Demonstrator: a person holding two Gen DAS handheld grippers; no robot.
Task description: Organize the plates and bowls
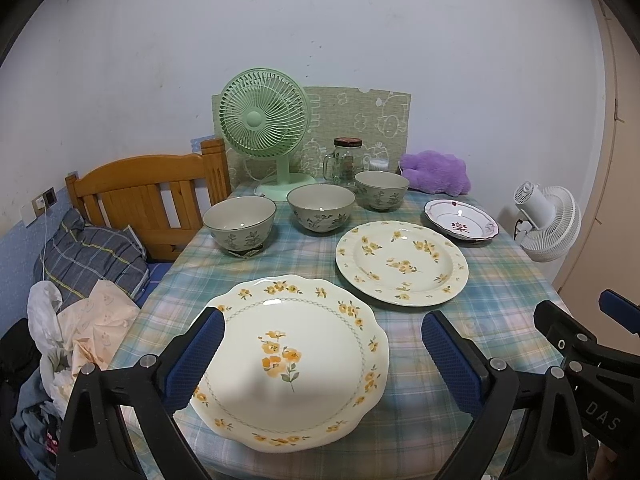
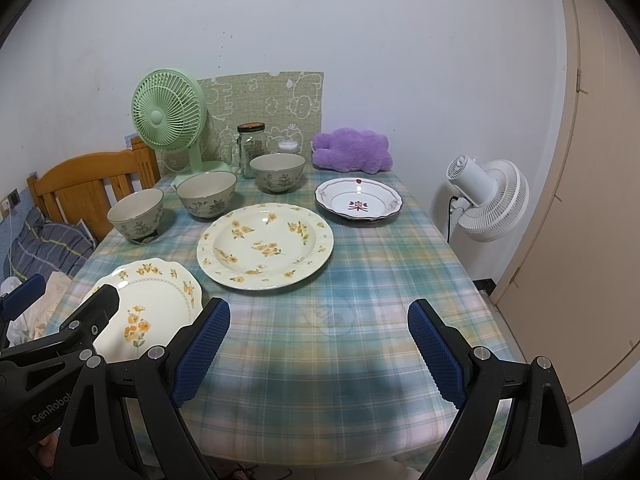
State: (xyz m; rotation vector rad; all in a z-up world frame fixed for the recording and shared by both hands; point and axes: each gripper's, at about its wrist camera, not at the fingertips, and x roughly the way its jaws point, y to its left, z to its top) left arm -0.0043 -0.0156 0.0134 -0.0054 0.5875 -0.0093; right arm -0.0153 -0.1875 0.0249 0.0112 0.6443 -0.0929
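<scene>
Sitting near the left front of the plaid-covered counter [image 2: 360,320], the scalloped plate [image 1: 296,360] lies between the spread jaws of the left gripper [image 1: 322,360], with a round plate [image 1: 402,262], small plate [image 1: 462,220] and three bowls [image 1: 322,208] farther back, while the right gripper [image 2: 318,350] hovers wide-spread over bare cloth.

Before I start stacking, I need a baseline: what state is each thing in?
Left gripper: open, over scalloped plate.
Right gripper: open, empty.
Round yellow-flower plate: flat, unstacked.
Red-motif plate: apart.
Three bowls: upright, separate.
Glass jar: lidded.
</scene>
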